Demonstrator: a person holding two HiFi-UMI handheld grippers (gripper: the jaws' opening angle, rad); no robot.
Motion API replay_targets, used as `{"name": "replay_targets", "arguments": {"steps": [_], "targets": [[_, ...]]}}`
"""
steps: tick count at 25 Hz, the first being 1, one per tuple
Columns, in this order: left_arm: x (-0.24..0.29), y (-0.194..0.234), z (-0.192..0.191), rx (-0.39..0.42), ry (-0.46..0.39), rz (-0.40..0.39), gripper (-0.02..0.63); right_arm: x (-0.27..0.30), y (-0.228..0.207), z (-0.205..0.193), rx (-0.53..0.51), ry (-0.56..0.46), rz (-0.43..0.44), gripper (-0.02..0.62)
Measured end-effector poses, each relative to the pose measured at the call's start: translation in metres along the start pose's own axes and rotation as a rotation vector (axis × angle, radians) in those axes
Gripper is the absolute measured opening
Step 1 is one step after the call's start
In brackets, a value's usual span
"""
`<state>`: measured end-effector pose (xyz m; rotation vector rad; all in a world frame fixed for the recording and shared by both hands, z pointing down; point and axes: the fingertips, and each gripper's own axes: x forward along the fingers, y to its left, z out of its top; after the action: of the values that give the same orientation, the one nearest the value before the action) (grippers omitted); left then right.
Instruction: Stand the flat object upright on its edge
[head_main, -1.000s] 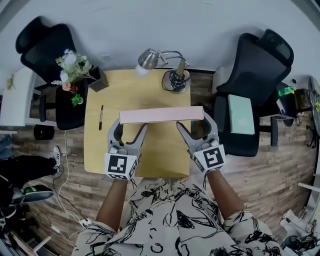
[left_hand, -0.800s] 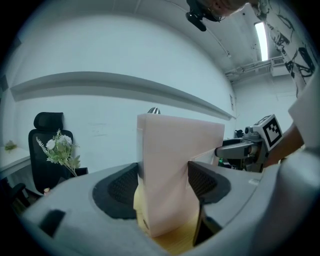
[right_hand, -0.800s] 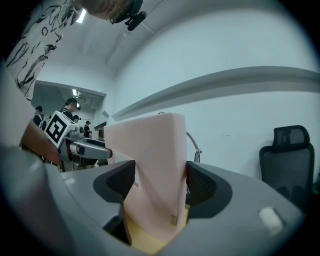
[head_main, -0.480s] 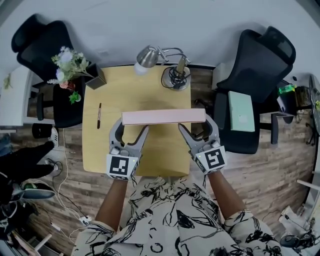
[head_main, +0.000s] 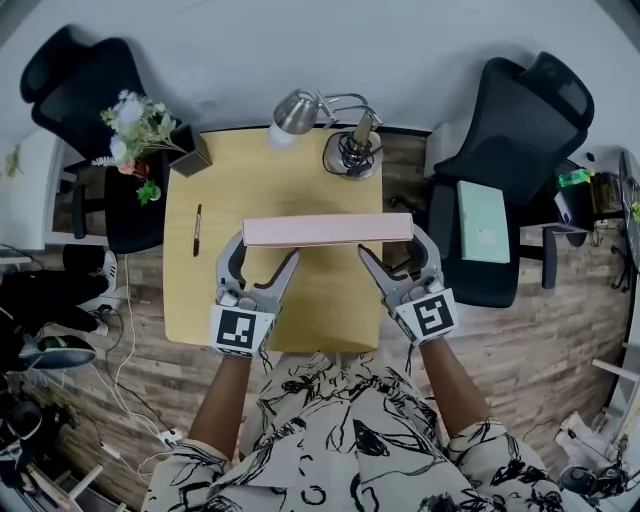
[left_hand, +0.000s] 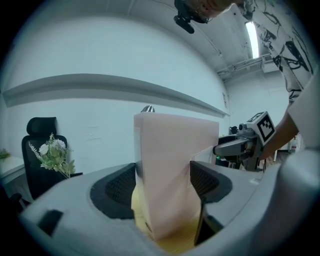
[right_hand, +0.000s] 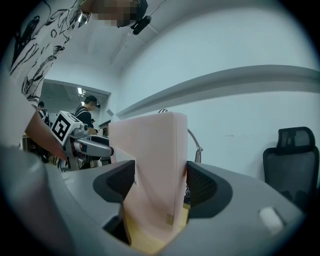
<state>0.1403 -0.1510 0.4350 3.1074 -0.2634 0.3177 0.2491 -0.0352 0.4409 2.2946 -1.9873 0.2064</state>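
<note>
The long pale pink flat slab (head_main: 328, 229) stands upright on its long edge across the middle of the yellow wooden table (head_main: 270, 180), apparently resting on it. The left gripper (head_main: 262, 248) clasps its 9 o'clock end and the right gripper (head_main: 392, 243) its 3 o'clock end. Only the release seems left.

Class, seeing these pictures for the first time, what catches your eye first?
A long pink box, upright on its edge mid-table, has its ends clamped in the jaws of the left gripper and right gripper. Behind it, a silver lamp sits at the far edge of the yellow table.
</note>
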Motion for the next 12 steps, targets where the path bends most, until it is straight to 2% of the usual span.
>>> {"name": "replay_targets", "arguments": {"steps": [12], "targets": [[0.0023, 0.004, 0.0079, 0.056, -0.029, -0.035, 0.344, 0.003, -0.0009, 0.0028, 0.001, -0.008, 0.038, 0.325]]}}
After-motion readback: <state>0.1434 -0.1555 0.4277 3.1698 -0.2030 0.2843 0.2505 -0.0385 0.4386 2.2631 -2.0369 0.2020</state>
